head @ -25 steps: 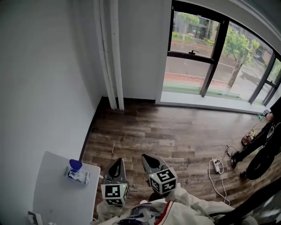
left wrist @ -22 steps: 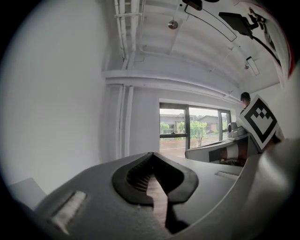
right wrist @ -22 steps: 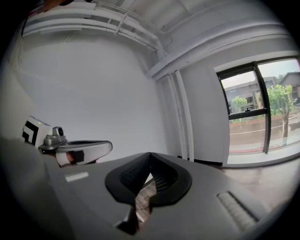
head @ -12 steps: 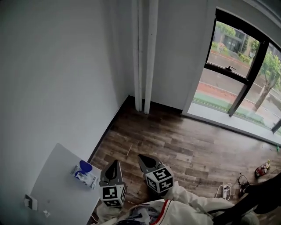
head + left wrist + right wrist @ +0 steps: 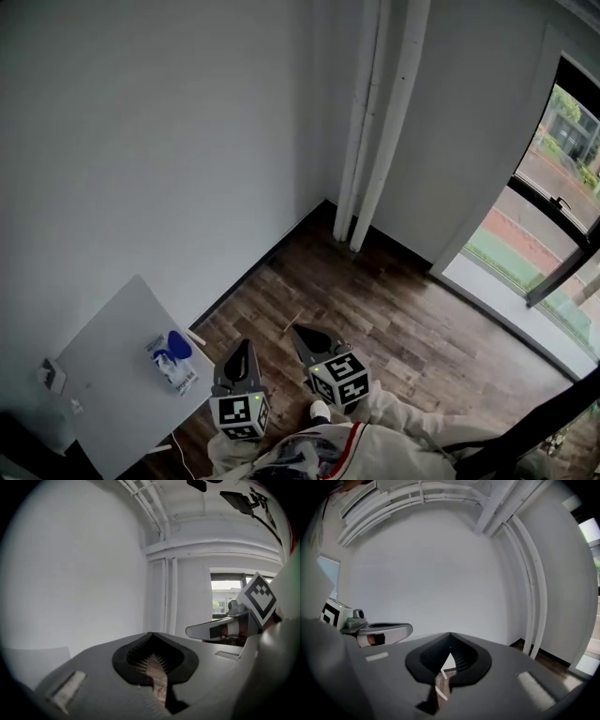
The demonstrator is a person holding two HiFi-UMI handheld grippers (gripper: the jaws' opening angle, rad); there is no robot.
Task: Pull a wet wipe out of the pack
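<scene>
A soft white wet-wipe pack (image 5: 172,362) with a round blue lid lies flat on the white rectangular desk (image 5: 108,398) at the lower left of the head view, close to the desk edge nearest the person; a small pale object (image 5: 51,373) sits near the desk's far left corner, too small to make out. The left gripper (image 5: 243,344), grey with a black-and-white marker cube at its back, hangs over the dark wood plank floor (image 5: 394,314) just beside that desk edge, near the pack but not touching it; in the left gripper view its jaws meet at the tips (image 5: 151,636) with nothing between them, only floor showing through the oval gap behind them. The right gripper (image 5: 297,330) is beside it, a little further from the desk, also over the floor; in the right gripper view its jaws are closed together (image 5: 450,635) and carry nothing. Each gripper appears at the edge of the other's view, the two side by side and apart. Both point toward the plain white wall (image 5: 169,141); two white vertical pipes (image 5: 375,122) run up the room's corner, and a dark-framed window (image 5: 567,197) lies at the right. A white sleeve (image 5: 403,441) fills the bottom edge.
</scene>
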